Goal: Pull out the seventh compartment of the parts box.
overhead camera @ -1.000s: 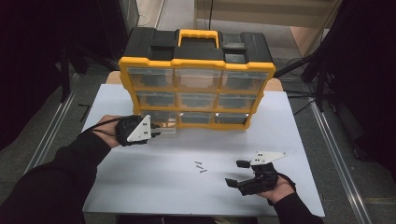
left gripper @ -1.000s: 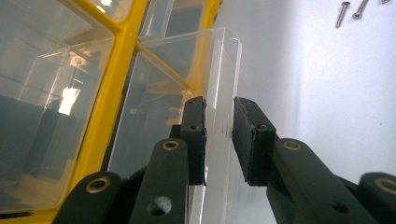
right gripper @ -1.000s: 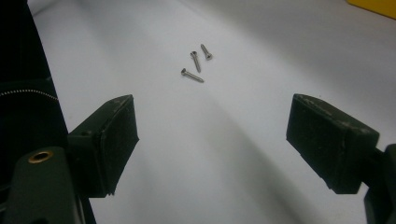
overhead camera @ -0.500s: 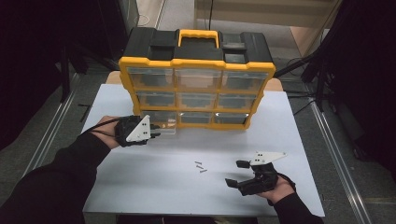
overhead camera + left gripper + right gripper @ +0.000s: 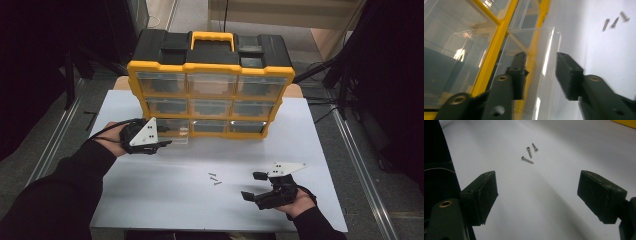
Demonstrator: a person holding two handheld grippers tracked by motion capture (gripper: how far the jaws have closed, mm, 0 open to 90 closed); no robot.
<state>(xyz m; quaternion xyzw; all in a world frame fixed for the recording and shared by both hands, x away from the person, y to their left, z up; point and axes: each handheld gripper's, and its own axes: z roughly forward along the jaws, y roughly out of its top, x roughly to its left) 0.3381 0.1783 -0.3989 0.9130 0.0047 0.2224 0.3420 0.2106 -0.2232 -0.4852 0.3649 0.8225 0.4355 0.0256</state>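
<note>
Left claw [image 5: 540,75] has just been opening, front wall of the pulled-out clear drawer [image 5: 172,132] between its loose jaws; right claw [image 5: 537,200] gapes empty, screws [image 5: 529,152] just ahead, probably drawer-bound

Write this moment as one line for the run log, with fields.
left gripper: jaws just opened, astride front wall of clear drawer, pulled out of organizer | right gripper: open, empty, facing three screws | table
</note>
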